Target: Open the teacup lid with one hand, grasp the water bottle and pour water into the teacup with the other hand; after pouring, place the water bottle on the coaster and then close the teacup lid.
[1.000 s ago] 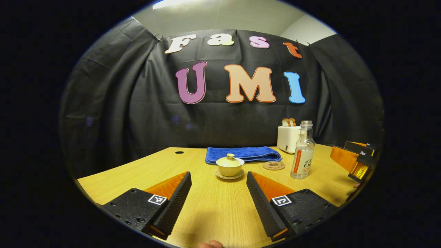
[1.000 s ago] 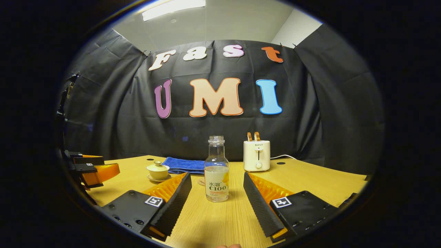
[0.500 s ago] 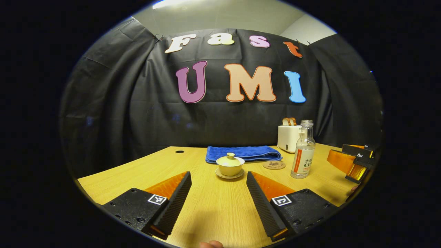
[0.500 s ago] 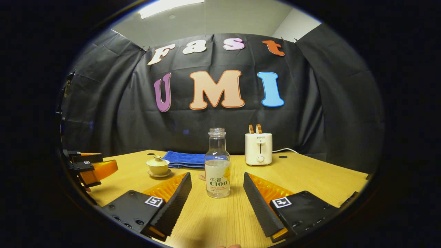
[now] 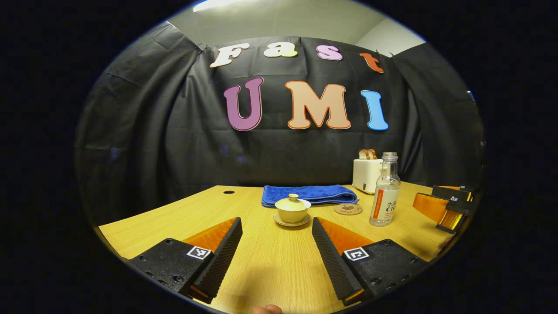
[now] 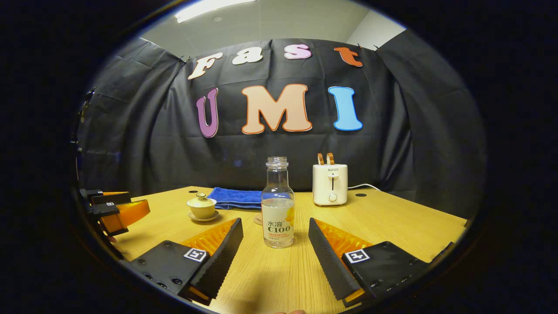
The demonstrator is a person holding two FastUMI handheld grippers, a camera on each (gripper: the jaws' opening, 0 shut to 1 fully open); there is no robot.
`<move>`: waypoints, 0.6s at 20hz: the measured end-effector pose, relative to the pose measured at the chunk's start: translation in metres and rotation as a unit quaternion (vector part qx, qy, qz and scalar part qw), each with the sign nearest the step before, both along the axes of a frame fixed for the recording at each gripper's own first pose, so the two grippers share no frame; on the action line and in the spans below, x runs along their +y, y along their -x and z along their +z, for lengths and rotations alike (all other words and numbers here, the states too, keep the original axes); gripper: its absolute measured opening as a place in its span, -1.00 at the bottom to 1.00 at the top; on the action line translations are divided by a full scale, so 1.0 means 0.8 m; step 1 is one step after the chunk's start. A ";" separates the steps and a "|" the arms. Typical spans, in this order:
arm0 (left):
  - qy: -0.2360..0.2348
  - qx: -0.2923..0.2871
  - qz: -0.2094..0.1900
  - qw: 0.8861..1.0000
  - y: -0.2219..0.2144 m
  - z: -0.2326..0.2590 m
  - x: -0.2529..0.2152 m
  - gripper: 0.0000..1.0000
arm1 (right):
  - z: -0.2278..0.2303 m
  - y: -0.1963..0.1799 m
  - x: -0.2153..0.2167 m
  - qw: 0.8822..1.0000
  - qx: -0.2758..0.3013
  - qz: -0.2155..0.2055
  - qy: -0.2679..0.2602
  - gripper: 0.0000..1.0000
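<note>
A pale yellow teacup (image 5: 292, 212) with its lid (image 5: 293, 201) on stands on a saucer on the wooden table (image 5: 270, 261); it lies straight ahead of my open left gripper (image 5: 277, 229), some way off. Right of the cup lies a round brown coaster (image 5: 348, 209), then an uncapped clear water bottle (image 5: 386, 196) with a white label. In the right gripper view the bottle (image 6: 277, 205) stands upright just beyond my open right gripper (image 6: 275, 230), between the lines of its fingers. The teacup (image 6: 202, 207) sits to the left there.
A folded blue towel (image 5: 310, 194) lies behind the teacup. A white toaster (image 6: 330, 184) with its cord stands at the back right. The right gripper (image 5: 442, 207) reaches in at the left gripper view's right edge; the left gripper (image 6: 114, 210) sits at the right view's left edge.
The right gripper view has dipped slightly, so the bottle and toaster sit higher in it, and the bottle looks a little nearer. The left gripper has hardly moved. Both stay open.
</note>
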State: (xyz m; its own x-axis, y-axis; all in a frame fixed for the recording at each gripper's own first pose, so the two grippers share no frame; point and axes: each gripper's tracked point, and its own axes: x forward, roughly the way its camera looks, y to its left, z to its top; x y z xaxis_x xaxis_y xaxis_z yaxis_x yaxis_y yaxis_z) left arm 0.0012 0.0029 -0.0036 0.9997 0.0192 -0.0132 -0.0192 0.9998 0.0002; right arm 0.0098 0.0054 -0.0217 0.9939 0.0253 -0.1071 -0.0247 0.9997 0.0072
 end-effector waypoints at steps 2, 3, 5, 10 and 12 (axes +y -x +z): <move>0.000 0.000 0.000 1.000 0.000 0.001 0.000 0.89 | 0.000 0.000 -0.001 1.000 0.001 0.000 0.000 0.87; 0.000 0.000 -0.002 1.000 0.000 0.001 -0.001 0.89 | 0.000 0.000 0.000 1.000 0.001 0.000 0.000 0.96; 0.000 -0.001 -0.003 1.000 -0.002 0.000 -0.002 0.89 | 0.000 0.001 -0.001 1.000 0.001 -0.001 0.000 0.86; -0.001 0.000 -0.013 1.000 -0.030 0.000 -0.010 0.89 | 0.000 0.000 0.000 1.000 0.001 -0.001 0.000 0.96; -0.002 0.001 -0.024 1.000 -0.048 -0.002 -0.016 0.89 | 0.000 0.000 0.000 1.000 0.001 -0.001 0.000 0.87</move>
State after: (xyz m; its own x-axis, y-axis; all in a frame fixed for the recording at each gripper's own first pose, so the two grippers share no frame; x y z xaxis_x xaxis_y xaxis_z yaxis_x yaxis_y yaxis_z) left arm 0.0393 -0.0103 -0.0050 0.9995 -0.0288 -0.0154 0.0289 0.9996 0.0048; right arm 0.0098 0.0052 -0.0218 0.9938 0.0239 -0.1086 -0.0233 0.9997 0.0068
